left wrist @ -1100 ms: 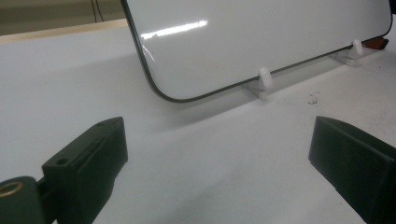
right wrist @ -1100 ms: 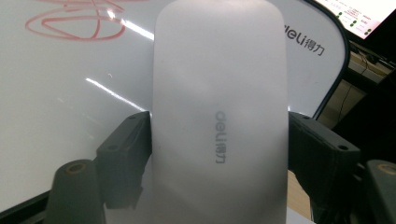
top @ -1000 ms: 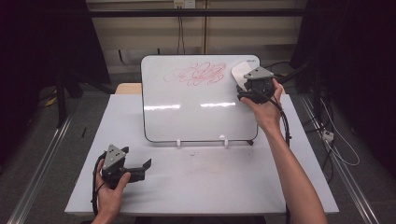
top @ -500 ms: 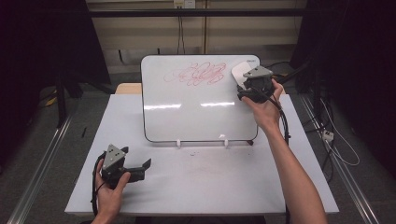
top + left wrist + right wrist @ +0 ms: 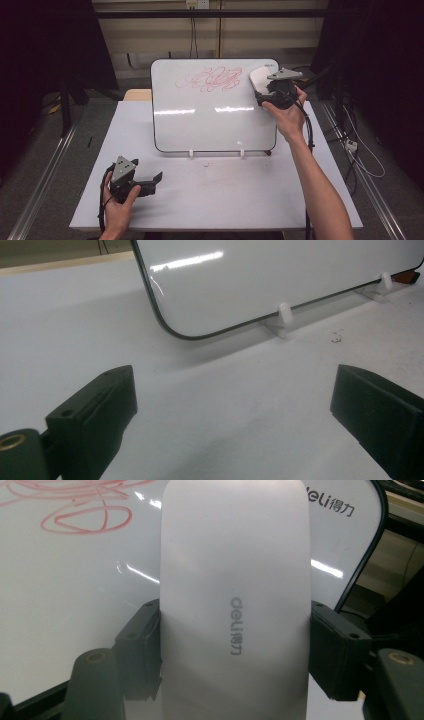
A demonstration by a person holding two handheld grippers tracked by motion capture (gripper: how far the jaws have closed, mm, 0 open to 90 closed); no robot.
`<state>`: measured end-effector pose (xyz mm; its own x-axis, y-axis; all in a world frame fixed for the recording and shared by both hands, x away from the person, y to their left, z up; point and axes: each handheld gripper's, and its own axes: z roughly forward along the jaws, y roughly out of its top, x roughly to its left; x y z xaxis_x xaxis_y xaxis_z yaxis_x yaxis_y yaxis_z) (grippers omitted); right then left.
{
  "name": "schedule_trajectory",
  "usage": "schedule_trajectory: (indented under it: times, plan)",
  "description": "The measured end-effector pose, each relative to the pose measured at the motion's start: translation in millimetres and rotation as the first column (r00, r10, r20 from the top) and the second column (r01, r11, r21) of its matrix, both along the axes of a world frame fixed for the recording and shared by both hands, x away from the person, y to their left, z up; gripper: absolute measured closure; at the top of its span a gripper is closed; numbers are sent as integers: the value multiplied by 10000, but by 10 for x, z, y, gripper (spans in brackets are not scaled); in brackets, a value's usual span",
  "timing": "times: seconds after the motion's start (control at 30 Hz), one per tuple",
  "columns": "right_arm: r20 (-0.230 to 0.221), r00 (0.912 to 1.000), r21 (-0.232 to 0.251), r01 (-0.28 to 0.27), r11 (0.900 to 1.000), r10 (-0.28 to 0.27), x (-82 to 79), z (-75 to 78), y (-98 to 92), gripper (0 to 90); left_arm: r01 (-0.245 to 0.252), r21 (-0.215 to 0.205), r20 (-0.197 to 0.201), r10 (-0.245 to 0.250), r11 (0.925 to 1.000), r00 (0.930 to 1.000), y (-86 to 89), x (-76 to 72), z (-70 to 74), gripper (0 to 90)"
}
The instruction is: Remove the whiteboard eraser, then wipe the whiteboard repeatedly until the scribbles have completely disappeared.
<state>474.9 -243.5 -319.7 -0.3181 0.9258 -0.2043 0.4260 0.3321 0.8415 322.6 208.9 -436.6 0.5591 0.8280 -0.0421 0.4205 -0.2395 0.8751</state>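
We see a whiteboard (image 5: 212,107) propped up on the white table (image 5: 240,195), w/ red scribbles (image 5: 210,79) near its top. Our right gripper (image 5: 234,645) is up at the board's top right corner. Its jaws are squeezed tight on a white eraser (image 5: 235,580), one on each side, & the eraser sits just right of the scribbles. Our left gripper (image 5: 232,405) is low over the table's front left, well apart from the board. Its jaws are wide open w/ nothing btwn them.

Glossy whiteboard (image 5: 210,112) (matt plastic eraser (image 5: 235,605))
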Motion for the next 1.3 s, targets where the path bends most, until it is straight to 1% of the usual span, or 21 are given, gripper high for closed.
schedule_trajectory:
  times: [0.07, 0.13, 0.2, 0.23, 0.3, 0.37, 0.4, 0.47, 0.5, 0.53, 0.6, 0.63, 0.7, 0.8, 0.83, 0.9, 0.93, 0.97, 1.07, 1.2, 1.3]
  plan:
    - [24, 10000, -39, -71, 10000, 71, -6, 4, -14, 316, -63, 19, -28, 63, 10000, 10000, 7, 2, -2, 46]
    - [1, 9999, 89, -118, 9999, 118, -19, -2, -27, 315, -63, 141, -23, 64, 9999, 10000, 1, 6, -5, 45]
    - [123, 9999, 119, -114, 9999, 112, -55, -4, -37, 315, 16, 197, 33, -17, 9998, 10000, -7, 20, -3, 45]
    - [223, 9996, 278, -196, 9994, 190, -78, -2, -44, 315, 20, 170, 18, -20, 9999, 10000, -9, 26, -2, 45]
    - [404, 9990, 268, -195, 9994, 185, -130, 16, -47, 315, 25, 55, -61, -25, 10000, 10000, -13, 38, -13, 45]
    - [456, 9987, 301, -256, 9992, 242, -172, 23, -54, 315, 14, 75, -155, -13, 10000, 9999, -17, 41, -20, 46]
    - [576, 9980, 288, -262, 9992, 245, -219, 26, -58, 315, 7, 96, -115, -6, 10000, 9999, -18, 36, -17, 46]
    - [647, 9975, 379, -300, 9988, 275, -242, 26, -65, 315, 17, 132, -48, -17, 9999, 10000, -23, 31, -7, 46]
    - [799, 9964, 397, -328, 9987, 296, -280, 27, -69, 315, 41, 98, -5, -41, 9999, 10000, -26, 33, -7, 46]
    - [799, 9964, 397, -328, 9987, 296, -280, 27, -69, 315, 38, 114, -2, -38, 9999, 10000, -30, 31, -6, 46]
    - [962, 9950, 340, -316, 9989, 282, -313, 25, -61, 315, 43, 162, -11, -43, 9999, 10000, -29, 27, -1, 46]
    - [1101, 9934, 411, -380, 9984, 333, -350, 17, -50, 315, 36, 165, -9, -36, 9999, 10000, -29, 26, 0, 46]
    - [1111, 9931, 429, -432, 9981, 382, -366, 10, -37, 316, 35, 89, -35, -35, 10000, 10000, -25, 26, 0, 46]
    - [1190, 9915, 326, -565, 9979, 522, -400, 1, -1, 316, -42, 149, -65, 43, 9999, 10000, -15, 26, -8, 47]
    - [1226, 9909, 295, -587, 9978, 547, -405, -1, 8, 315, -83, 53, -60, 83, 10000, 9999, -10, 27, -12, 46]
    - [1259, 9900, 288, -670, 9973, 629, -414, -7, 29, 315, -138, 120, -68, 139, 9998, 9999, -2, 29, -11, 46]
    - [1248, 9897, 123, -720, 9973, 700, -417, -10, 68, 315, -136, 103, -72, 137, 9999, 9999, 2, 31, -12, 46]
    - [1248, 9897, 123, -720, 9973, 700, -417, -10, 68, 315, -132, 68, -54, 132, 9999, 9999, 7, 35, -14, 46]
    - [1310, 9873, -34, -896, 9960, 893, -415, -12, 137, 316, -146, 95, -110, 147, 9998, 9998, 17, 49, -15, 46]
    - [1248, 9857, -222, -1111, 9936, 1130, -409, -22, 256, 315, -115, -30, -185, 114, 9999, 9998, 17, 65, -22, 46]
    - [1259, 9830, -409, -1291, 9908, 1333, -410, -14, 355, 316, -57, 31, -154, 57, 10000, 9999, 11, 64, -18, 47]
